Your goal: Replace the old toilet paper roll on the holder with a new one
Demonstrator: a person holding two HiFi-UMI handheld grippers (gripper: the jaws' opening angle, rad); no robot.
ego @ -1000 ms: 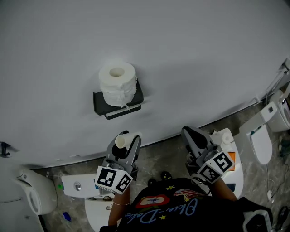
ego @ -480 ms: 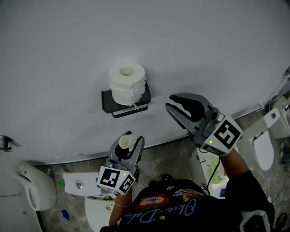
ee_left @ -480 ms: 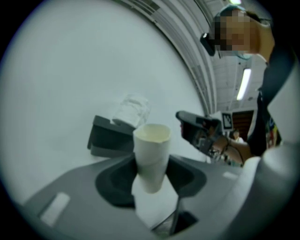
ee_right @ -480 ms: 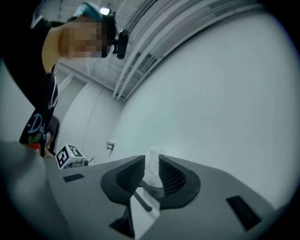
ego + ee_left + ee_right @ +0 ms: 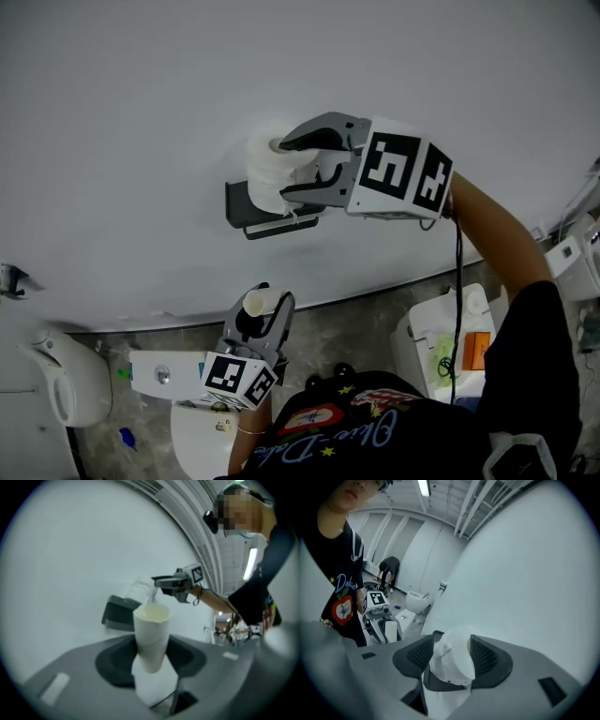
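A white toilet paper roll (image 5: 262, 178) stands on the dark wall holder (image 5: 242, 208). My right gripper (image 5: 284, 171) reaches in from the right; its jaws are opening and straddle the roll, one finger above and one below. In the right gripper view the roll (image 5: 452, 660) fills the gap between the ribbed pads (image 5: 418, 656). Lower down, my left gripper (image 5: 264, 307) is shut on an empty cardboard tube (image 5: 258, 300), held upright. The left gripper view shows that tube (image 5: 152, 632) between the jaws, with the holder (image 5: 119, 613) and the right gripper (image 5: 161, 581) beyond it.
A plain grey wall (image 5: 141, 94) takes up most of the head view. Along its foot stand a white toilet (image 5: 52, 394), a white cistern (image 5: 164, 375), a white lidded bin (image 5: 441, 342) and another fixture (image 5: 572, 262). A person (image 5: 389, 571) crouches far off.
My right gripper rose from low at the right up to the roll on the holder, rolled over, and its jaws spread around the roll. The left gripper with the tube shifted only slightly.
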